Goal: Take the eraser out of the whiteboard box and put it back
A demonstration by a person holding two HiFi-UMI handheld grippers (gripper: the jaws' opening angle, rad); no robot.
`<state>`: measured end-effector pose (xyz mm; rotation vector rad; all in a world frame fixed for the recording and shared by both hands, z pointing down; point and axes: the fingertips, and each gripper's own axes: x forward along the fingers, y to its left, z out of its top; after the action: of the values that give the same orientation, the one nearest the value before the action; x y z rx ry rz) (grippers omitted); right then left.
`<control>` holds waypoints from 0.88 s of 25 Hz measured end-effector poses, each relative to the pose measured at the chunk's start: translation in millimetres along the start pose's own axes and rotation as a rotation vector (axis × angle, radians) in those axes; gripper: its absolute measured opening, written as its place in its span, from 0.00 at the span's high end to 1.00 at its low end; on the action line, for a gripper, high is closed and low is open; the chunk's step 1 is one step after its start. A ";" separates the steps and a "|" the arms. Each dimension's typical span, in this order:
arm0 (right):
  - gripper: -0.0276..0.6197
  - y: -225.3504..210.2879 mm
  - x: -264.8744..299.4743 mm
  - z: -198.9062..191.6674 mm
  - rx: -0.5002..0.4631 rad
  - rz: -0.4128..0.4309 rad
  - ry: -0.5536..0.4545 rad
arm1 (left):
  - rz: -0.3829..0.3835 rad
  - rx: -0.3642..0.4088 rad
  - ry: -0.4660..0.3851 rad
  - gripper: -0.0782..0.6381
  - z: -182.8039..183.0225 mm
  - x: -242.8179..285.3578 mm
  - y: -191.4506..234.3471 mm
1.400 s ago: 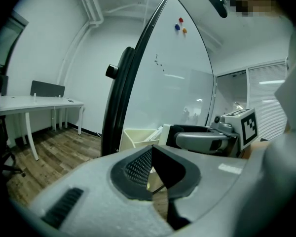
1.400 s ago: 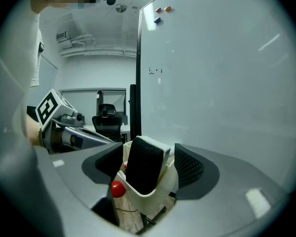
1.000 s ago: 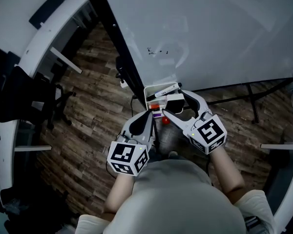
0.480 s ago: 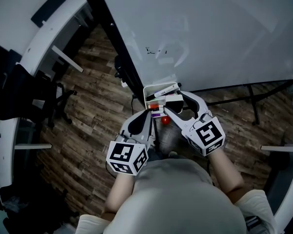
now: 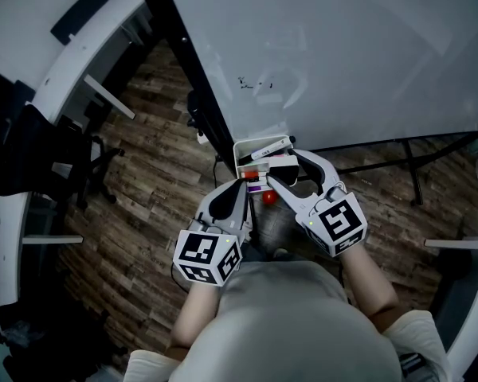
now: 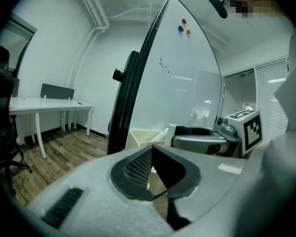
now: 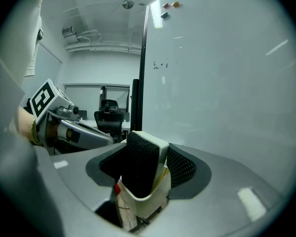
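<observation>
The whiteboard box (image 5: 240, 153) is a small cream tray fixed at the foot of the whiteboard (image 5: 350, 54). The eraser (image 7: 140, 172), a white block with black felt, stands upright in the box between the pads of my right gripper (image 7: 148, 151). Its jaws have just been closing, and both pads now lie against the eraser's sides. In the head view the right gripper (image 5: 280, 167) reaches into the box around the eraser (image 5: 285, 164). My left gripper (image 5: 244, 184) hovers just in front of the box, jaws together and empty. Its own view shows the left gripper (image 6: 152, 150) and the box (image 6: 138, 136) ahead.
A marker (image 5: 269, 146) lies across the back of the box, and a small red object (image 5: 268, 196) shows just below it. The whiteboard's black stand (image 5: 193, 94) rises at the left. An office chair (image 5: 60, 165) and a white desk (image 5: 88, 54) stand on the wooden floor (image 5: 151, 189).
The right gripper's jaws have drawn in around the eraser. Both hands have otherwise stayed where they were.
</observation>
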<state>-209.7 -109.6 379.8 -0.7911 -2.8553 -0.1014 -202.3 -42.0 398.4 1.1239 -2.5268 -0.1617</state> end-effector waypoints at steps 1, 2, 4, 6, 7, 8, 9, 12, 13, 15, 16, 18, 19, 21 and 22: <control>0.56 0.0 -0.3 0.4 -0.002 -0.002 -0.001 | -0.001 0.000 0.000 0.88 -0.2 0.2 0.0; 0.56 0.0 -0.6 0.5 -0.004 -0.003 -0.003 | -0.002 0.000 0.000 0.88 -0.6 0.5 0.1; 0.57 0.1 -1.1 1.1 -0.005 -0.007 -0.006 | -0.005 0.002 -0.001 0.88 -1.0 1.2 0.0; 0.57 -0.2 -2.1 2.9 -0.008 -0.013 -0.010 | -0.010 0.004 -0.003 0.88 -0.4 2.0 -1.0; 0.57 -0.3 -2.7 4.3 -0.011 -0.016 -0.012 | -0.012 0.005 -0.004 0.88 0.0 2.2 -1.7; 0.57 -0.5 -3.5 5.9 -0.014 -0.019 -0.015 | -0.014 0.005 -0.006 0.88 0.4 2.3 -2.3; 0.57 -0.6 -4.2 7.7 -0.015 -0.022 -0.018 | -0.016 0.005 -0.007 0.88 0.6 2.4 -2.9; 0.57 -1.4 -6.5 12.9 -0.018 -0.031 -0.029 | -0.022 0.006 -0.009 0.88 1.4 2.3 -4.6; 0.57 -1.5 -7.5 14.8 -0.020 -0.034 -0.033 | -0.024 0.007 -0.011 0.88 2.1 2.1 -5.4; 0.57 -2.0 -9.9 19.0 -0.023 -0.043 -0.037 | -0.028 0.009 -0.015 0.88 3.7 1.1 -6.8; 0.57 -2.6 -11.3 21.3 -0.025 -0.051 -0.034 | -0.029 0.009 -0.017 0.88 4.5 0.5 -7.4; 0.57 -4.2 -14.0 25.5 -0.027 -0.068 -0.026 | -0.031 0.010 -0.020 0.88 5.3 -0.4 -8.4; 0.57 -4.3 -15.2 27.0 -0.030 -0.071 -0.028 | -0.032 0.011 -0.021 0.88 5.6 -0.8 -9.1; 0.57 -3.2 -17.5 29.5 -0.039 -0.066 -0.038 | -0.034 0.011 -0.024 0.88 6.5 -1.7 -10.6; 0.57 -2.5 -18.9 31.3 -0.044 -0.065 -0.044 | -0.036 0.011 -0.026 0.88 6.9 -2.3 -11.4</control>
<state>-199.8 -117.7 345.5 -0.7170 -2.9305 -0.1582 -195.6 -48.3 388.4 1.1792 -2.5340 -0.1727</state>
